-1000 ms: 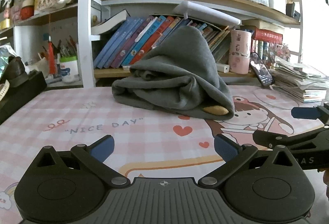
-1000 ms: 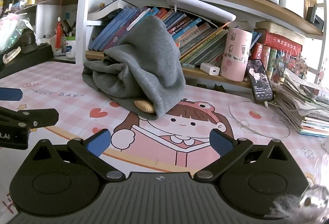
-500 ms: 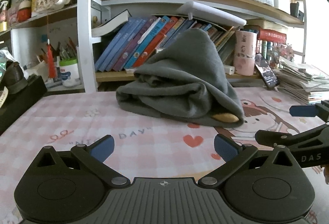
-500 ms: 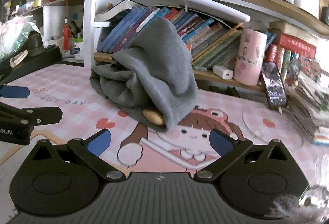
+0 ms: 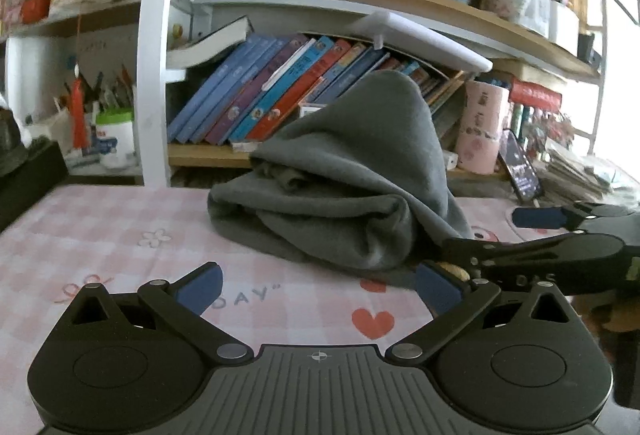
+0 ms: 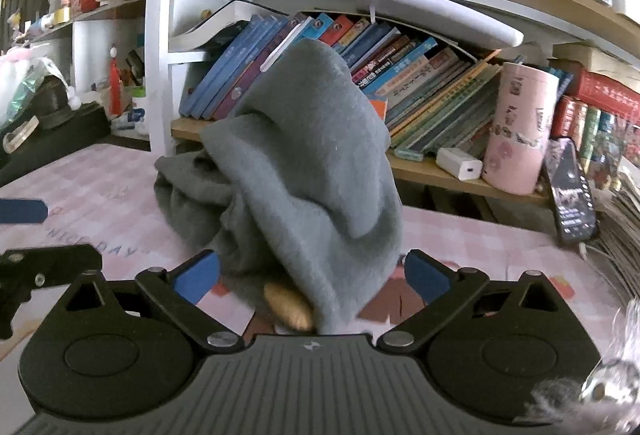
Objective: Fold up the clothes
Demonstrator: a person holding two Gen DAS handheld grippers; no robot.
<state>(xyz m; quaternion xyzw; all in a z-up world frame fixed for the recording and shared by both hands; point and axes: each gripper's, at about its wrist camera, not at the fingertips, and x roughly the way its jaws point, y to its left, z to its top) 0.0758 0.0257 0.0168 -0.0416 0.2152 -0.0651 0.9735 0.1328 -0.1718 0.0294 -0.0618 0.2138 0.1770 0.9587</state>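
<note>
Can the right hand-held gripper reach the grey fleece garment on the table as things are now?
Probably yes. The right hand-held gripper is open, and the near hanging edge of the crumpled grey fleece garment already lies between its blue pads, with nothing in between.

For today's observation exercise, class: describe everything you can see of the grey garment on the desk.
The grey garment looks like soft, thick fleece, plain and matt. It sits unfolded in a crumpled heap on the pink checked mat, rising to a rounded peak in front of the leaning books. Rolled folds bulge along its lower left side. A small tan piece peeks out from under its near edge. The right tongs are open with the near edge between the tips; the left tongs are open, short of it.
</note>
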